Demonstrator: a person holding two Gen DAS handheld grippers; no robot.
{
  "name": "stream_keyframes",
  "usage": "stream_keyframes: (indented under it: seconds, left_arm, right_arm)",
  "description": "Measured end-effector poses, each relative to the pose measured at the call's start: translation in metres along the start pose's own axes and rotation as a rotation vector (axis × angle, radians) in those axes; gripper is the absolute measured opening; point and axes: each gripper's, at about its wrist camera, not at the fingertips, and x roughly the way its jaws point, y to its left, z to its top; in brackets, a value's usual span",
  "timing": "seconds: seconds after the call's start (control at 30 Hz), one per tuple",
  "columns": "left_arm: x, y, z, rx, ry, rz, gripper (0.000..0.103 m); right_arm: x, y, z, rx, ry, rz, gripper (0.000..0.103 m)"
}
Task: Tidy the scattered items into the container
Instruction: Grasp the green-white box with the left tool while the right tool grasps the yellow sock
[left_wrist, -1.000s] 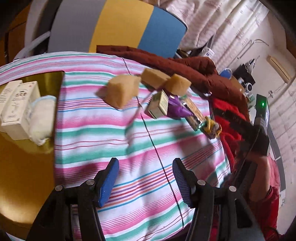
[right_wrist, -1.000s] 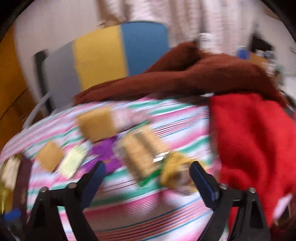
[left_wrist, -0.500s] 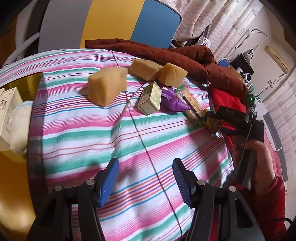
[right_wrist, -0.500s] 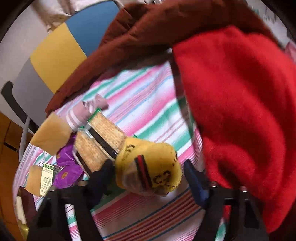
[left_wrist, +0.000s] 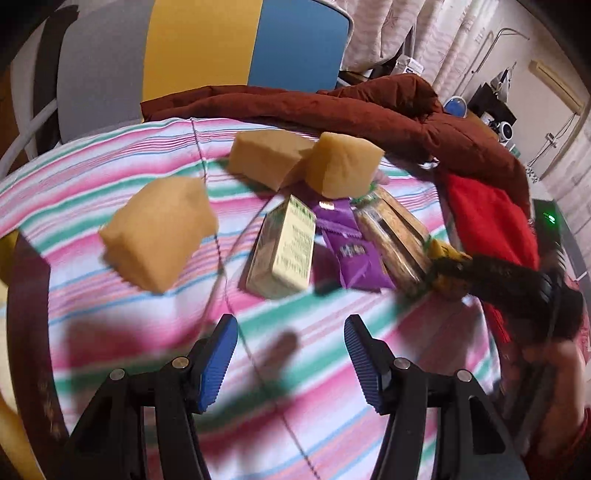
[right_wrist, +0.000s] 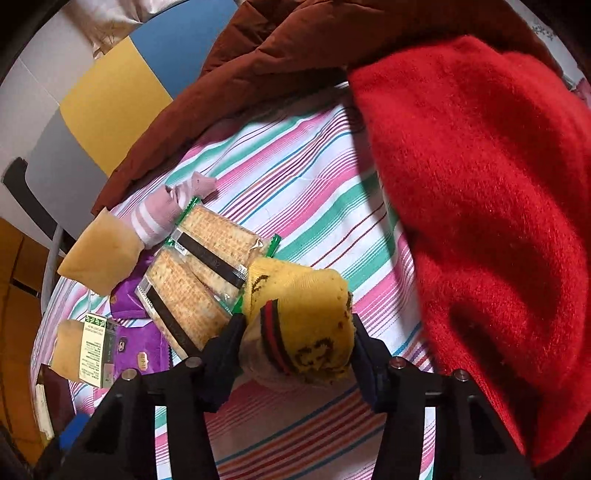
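Nearest the right tool (right_wrist: 297, 341), a rolled yellow sock (right_wrist: 303, 321) is seen between the jaws, which are closing on it; a second ago they stood wide above the pile with nothing between them. The sock's sides are already met by both pads, so a grip is judged almost made and the lift toward the container can follow. Just beyond the sock, two cracker packs (right_wrist: 201, 273) lie side by side on the striped cloth (right_wrist: 306, 184), with a pink sock (right_wrist: 166, 210) at their far end. A red sweater (right_wrist: 480, 206) is heaped along the cloth's right edge.

Nothing is held by the left tool (left_wrist: 290, 354), whose jaws stand wide above bare stripes. It has been carried across the cloth since a second ago, and the container with its boxes, then at the left edge, is no longer in view. Ahead of it lie a small box (left_wrist: 284, 249) and a purple packet (left_wrist: 351, 245), then three sponges (left_wrist: 162, 230), all still to be tidied. A brown blanket (left_wrist: 332, 107) lies along the far edge.
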Motion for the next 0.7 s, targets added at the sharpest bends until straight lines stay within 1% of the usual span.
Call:
stream_keyframes:
  seconds: [0.13,0.3,0.33,0.37,0.4,0.47,0.53,0.6,0.63,0.7]
  left_arm:
    - [0.014,-0.008,0.015,0.04,0.0,0.029,0.061]
    - [0.032,-0.013,0.024,0.105,0.002,0.084,0.059]
    - [0.034,-0.013,0.024,0.116,-0.009,0.088,0.054]
    - [0.036,-0.011,0.023,0.121,-0.019,0.091,0.045]
    - [0.038,-0.011,0.024,0.123,-0.022,0.094,0.04]
    - [0.043,-0.008,0.021,0.125,-0.014,0.089,0.036]
    - [0.041,-0.006,0.017,0.148,-0.05,0.083,0.036]
    - [0.041,-0.005,0.012,0.168,-0.073,0.094,0.035]
    - [0.04,-0.005,0.008,0.176,-0.088,0.099,0.032]
    - [0.037,-0.006,0.001,0.193,-0.115,0.113,0.032]
  right_arm:
    - [0.001,-0.002,0.001,0.008,0.004,0.003,0.054]
    - [0.002,-0.002,0.002,0.011,0.006,0.001,0.054]
    - [0.002,-0.003,0.002,0.013,0.007,0.001,0.054]
    - [0.002,-0.003,0.002,0.014,0.007,0.001,0.054]
    - [0.003,-0.003,0.003,0.016,0.007,0.0,0.054]
    - [0.003,-0.002,0.003,0.012,0.007,-0.005,0.054]
    - [0.008,0.001,0.005,0.002,0.007,-0.011,0.054]
    - [0.009,0.003,0.006,-0.008,0.005,-0.017,0.054]
    - [0.008,0.003,0.005,-0.01,0.004,-0.018,0.054]
    - [0.008,0.003,0.005,-0.011,0.003,-0.019,0.054]
